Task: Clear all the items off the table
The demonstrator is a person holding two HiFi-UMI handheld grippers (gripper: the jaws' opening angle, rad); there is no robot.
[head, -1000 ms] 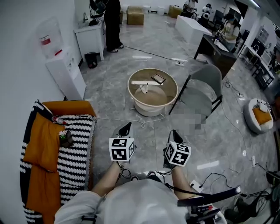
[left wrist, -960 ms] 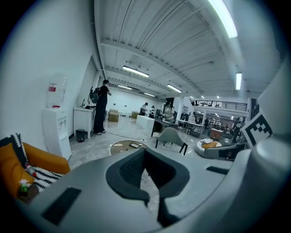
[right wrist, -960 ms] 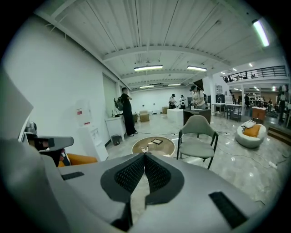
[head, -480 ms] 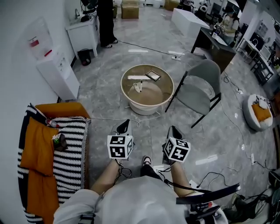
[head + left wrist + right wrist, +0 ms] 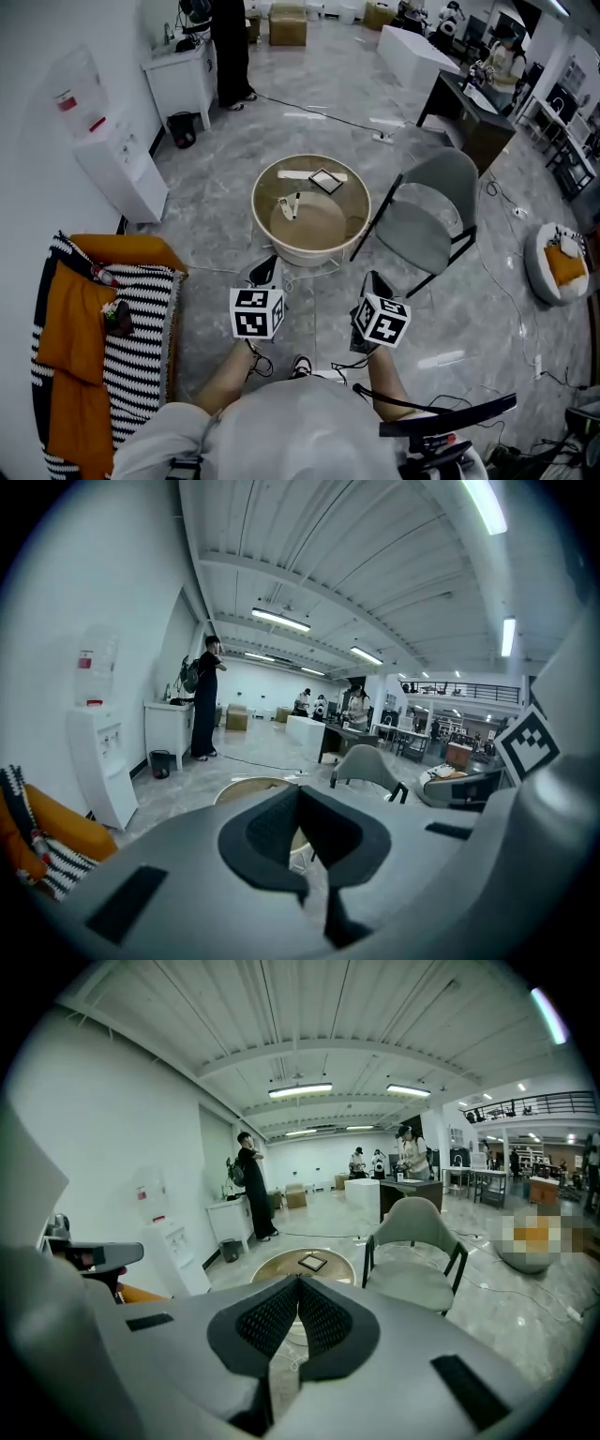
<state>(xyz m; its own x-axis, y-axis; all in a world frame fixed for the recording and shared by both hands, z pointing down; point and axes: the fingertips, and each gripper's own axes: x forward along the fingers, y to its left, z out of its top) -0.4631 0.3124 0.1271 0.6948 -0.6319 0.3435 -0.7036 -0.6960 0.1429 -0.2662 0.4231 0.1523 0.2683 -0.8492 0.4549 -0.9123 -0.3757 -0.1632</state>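
Beige round table dead ahead, dark square slab and white strip on top, left gripper and right gripper short of it, jaws pressed together, empty.

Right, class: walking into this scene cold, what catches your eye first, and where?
The round table at the centre of the head view, a few small items on top, draws the eye first, with a grey chair at its right. Nearer, the left gripper and right gripper are held side by side, both shut and empty. At far left lies a black-and-white striped blanket with orange cloth.
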